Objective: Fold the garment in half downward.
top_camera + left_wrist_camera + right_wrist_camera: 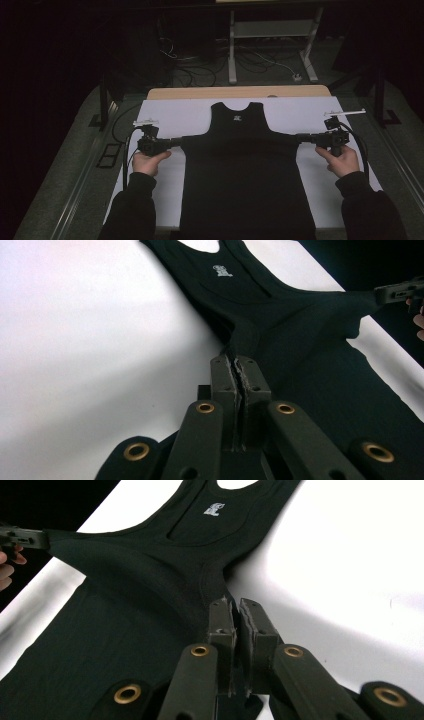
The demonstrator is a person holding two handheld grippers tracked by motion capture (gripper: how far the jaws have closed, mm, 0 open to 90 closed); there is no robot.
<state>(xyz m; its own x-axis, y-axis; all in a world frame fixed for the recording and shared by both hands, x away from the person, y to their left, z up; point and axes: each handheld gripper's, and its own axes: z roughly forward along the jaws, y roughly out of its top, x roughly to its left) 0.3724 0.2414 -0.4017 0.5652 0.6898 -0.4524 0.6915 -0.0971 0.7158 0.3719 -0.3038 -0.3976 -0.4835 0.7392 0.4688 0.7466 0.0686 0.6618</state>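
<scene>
The black tank top (pixel 247 165) lay flat on the white sheet (pixel 165 117) over the table, its side edges pulled outward where the left gripper (pixel 176 142) and right gripper (pixel 300 136) each clamped the fabric.

Dim room: white table frame (pixel 272 37) and tangled cables (pixel 192 67) on grey floor (pixel 65 165).

The right gripper (pixel 235 605) has its fingers clamped on the black tank top's (pixel 145 595) side edge over the white sheet (pixel 350 555).

Lab — floor cables (pixel 200 67), bare bench frame (pixel 272 30).
</scene>
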